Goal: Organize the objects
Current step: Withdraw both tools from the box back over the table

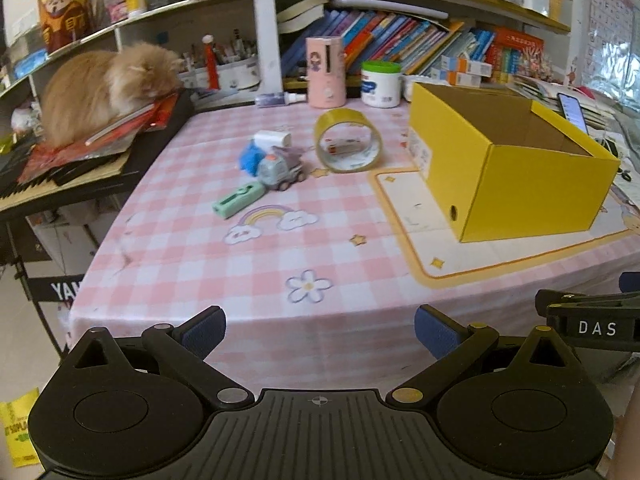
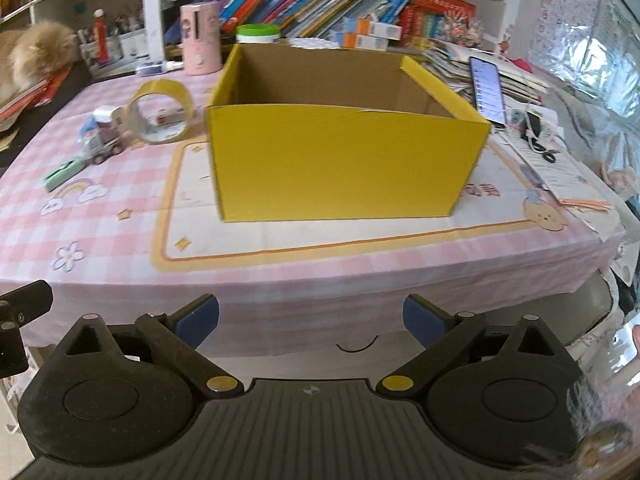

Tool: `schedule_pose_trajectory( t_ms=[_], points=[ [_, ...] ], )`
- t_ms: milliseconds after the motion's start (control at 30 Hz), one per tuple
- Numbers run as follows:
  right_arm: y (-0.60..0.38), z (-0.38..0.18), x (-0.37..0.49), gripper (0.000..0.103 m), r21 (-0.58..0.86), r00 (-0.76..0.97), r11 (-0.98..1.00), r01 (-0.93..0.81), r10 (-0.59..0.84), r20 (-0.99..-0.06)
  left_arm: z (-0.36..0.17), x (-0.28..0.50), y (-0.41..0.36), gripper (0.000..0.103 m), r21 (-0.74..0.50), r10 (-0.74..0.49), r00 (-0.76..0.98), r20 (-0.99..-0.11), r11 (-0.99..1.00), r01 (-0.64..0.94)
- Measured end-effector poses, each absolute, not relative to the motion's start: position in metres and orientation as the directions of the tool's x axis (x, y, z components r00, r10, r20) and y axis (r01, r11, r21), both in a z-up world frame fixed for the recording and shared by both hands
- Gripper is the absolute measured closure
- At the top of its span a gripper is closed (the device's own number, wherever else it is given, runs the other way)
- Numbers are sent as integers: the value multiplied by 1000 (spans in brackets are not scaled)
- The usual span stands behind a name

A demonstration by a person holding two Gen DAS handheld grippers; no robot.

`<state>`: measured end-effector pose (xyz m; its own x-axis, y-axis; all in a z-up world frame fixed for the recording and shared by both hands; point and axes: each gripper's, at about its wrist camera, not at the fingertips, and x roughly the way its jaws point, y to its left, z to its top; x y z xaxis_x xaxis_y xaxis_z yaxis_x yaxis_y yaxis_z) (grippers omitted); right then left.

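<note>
An open yellow cardboard box stands on the pink checked table. Left of it lie a tape roll standing on edge, a grey toy truck, a blue item, a small white item and a green stick-shaped item. My left gripper is open and empty, at the table's front edge. My right gripper is open and empty, in front of the box.
An orange cat lies on books on a keyboard at the left. A pink canister, a white jar and bookshelves line the back. A phone and papers lie right of the box.
</note>
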<state>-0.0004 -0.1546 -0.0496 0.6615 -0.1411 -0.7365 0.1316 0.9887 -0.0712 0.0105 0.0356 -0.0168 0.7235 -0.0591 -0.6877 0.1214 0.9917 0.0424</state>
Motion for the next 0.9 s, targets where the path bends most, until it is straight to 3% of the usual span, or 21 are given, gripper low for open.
schedule_pose_trajectory(
  t_ms=[900],
  points=[
    [-68,-43,4,3,-79,690,992,-103,14,-723,-12,7,100,1,1,-1,739,-674,1000,2]
  ],
)
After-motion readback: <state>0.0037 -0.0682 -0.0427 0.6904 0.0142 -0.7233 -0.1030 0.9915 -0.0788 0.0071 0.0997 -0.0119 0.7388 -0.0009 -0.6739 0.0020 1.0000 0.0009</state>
